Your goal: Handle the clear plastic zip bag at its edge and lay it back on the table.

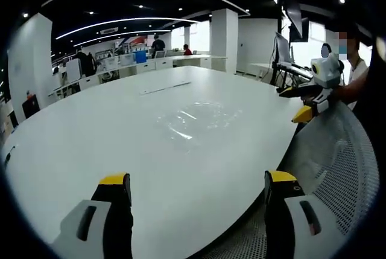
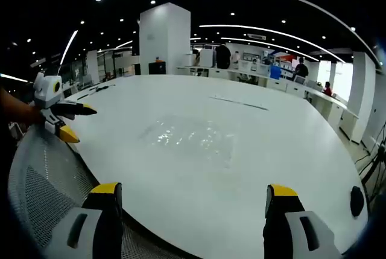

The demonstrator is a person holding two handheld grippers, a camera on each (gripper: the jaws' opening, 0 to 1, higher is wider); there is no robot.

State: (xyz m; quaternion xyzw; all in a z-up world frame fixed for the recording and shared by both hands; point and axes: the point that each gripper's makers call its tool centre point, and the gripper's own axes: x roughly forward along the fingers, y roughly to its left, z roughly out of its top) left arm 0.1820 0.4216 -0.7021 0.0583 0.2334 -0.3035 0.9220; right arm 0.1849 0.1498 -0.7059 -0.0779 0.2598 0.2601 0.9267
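While both grippers (left gripper (image 1: 197, 188), right gripper (image 2: 192, 200)) gape wide, holding nothing, the clear zip bag (image 1: 196, 119) lies flat mid-frame on the white table (image 1: 90, 144).

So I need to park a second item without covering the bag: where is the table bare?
Bare white table lies between the zip bag and the near edge, and beyond the bag toward the far seam. It is tightest at the mesh chair back, where the right gripper hovers.

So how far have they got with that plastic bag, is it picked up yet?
Not yet. The clear zip bag lies flat on the white table, untouched as far as I can see. The left gripper and right gripper are both open and hold nothing, short of the bag. Gripping its edge, lifting and laying it back all remain.
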